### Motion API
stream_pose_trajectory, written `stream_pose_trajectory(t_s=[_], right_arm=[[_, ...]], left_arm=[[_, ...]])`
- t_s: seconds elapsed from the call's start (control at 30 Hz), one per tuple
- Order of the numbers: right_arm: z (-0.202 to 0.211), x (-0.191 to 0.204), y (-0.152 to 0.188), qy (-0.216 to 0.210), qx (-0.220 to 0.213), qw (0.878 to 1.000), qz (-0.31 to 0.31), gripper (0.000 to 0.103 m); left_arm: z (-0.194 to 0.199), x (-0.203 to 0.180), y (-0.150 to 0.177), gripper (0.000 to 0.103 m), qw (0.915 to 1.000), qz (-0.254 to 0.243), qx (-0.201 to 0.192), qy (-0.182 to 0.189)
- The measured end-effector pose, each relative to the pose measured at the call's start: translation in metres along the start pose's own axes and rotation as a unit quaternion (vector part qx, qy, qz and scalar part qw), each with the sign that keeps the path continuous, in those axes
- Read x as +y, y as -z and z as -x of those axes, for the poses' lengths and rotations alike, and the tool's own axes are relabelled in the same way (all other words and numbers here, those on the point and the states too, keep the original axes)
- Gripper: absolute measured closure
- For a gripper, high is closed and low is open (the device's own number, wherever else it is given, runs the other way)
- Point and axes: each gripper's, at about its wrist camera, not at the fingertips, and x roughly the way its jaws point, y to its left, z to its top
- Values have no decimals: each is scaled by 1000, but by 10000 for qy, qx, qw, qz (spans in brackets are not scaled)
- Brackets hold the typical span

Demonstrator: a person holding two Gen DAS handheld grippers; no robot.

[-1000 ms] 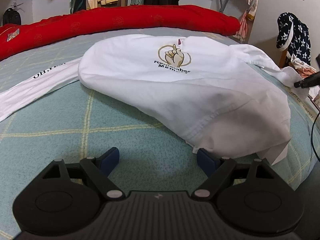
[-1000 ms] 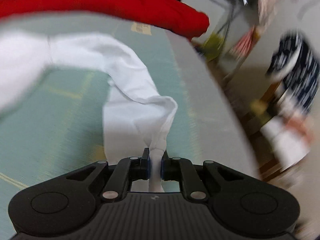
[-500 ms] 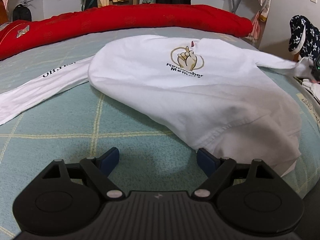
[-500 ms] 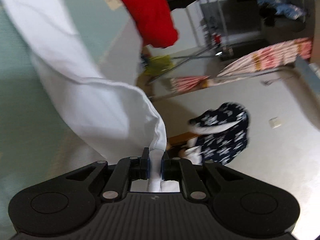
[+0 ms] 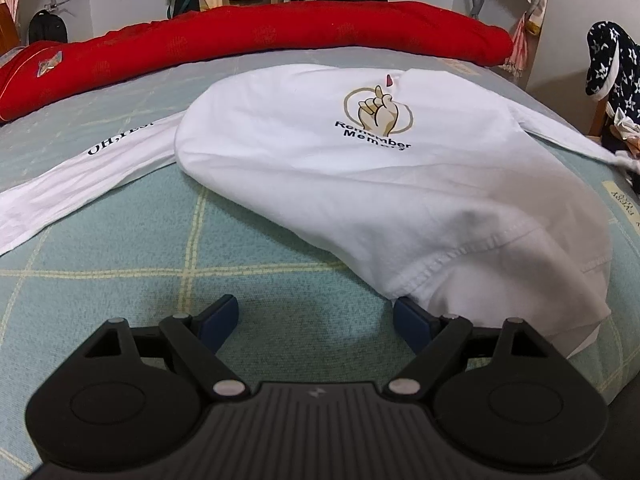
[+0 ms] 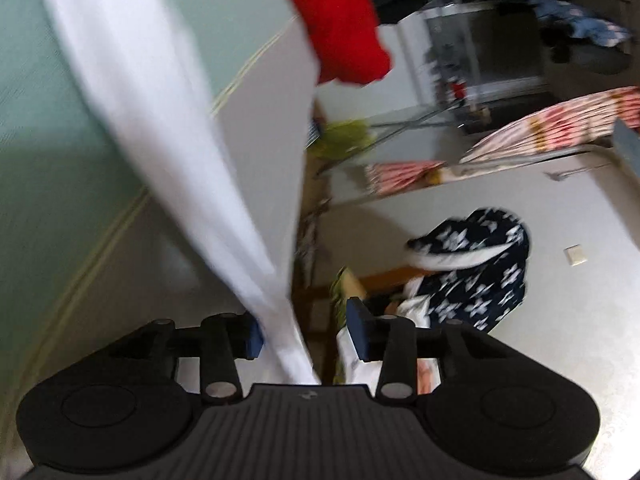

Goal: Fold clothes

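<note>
- Left wrist view: the left gripper (image 5: pixel 316 320) had its jaws spread wide with nothing between them, hovering low over the pale green checked bed cover (image 5: pixel 120 280).
- The white cotton long-sleeved shirt with a gold finger-heart print (image 5: pixel 360 168) lay spread on that cover, its hem corner just beside the gripper's right-hand blue pad; whether the pad touched the cloth could not be told.
- One sleeve, lettered in black (image 5: pixel 80 176), ran flat towards the left edge of the view; the other sleeve (image 5: pixel 560 136) was stretched out to the right, off the edge of the bed.
- A long red bolster-like quilt (image 5: pixel 280 36) lay across the far side, well clear of the shirt.
- Right wrist view: the right gripper (image 6: pixel 304 336) had just been opening its jaws; the cuff end of the white sleeve (image 6: pixel 180 160) was between them, lying against the left-hand pad and free of the other, so no longer pinched.
- The view was rolled and blurred, with a dark blue star-patterned garment (image 6: pixel 480 272) on a chair beyond.
- Judgement: the step was letting go of the straightened sleeve. To do it well, the right gripper should back straight out so the cuff does not drag, and the left should take the near hem squarely, both layers together, before any fold.
</note>
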Motion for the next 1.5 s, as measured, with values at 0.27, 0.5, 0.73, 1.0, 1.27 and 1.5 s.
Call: stream_pose_trajectory(t_s=[0.27, 0.5, 0.73, 1.0, 1.27, 1.5], right_arm=[[18, -40, 38, -469, 318, 9943, -903, 51], [48, -76, 15, -1048, -96, 9734, -2038, 50], [63, -86, -54, -2997, -808, 8823, -3537, 49], [80, -58, -148, -4292, -1393, 7962, -4030, 50], [79, -6, -177, -4627, -1022, 8056, -3556, 50], [100, -19, -157, -4644, -1091, 8010, -3617, 49]], left_arm=[[2, 2, 1, 18, 10000, 57, -49, 61], [7, 4, 1, 18, 9998, 107, -118, 99], [14, 9, -3, 18, 9998, 98, -199, 9], [16, 17, -3, 18, 9995, 151, -269, -59], [11, 29, 1, 18, 9994, 256, -226, -56], [11, 34, -1, 18, 9991, 310, -273, 4]])
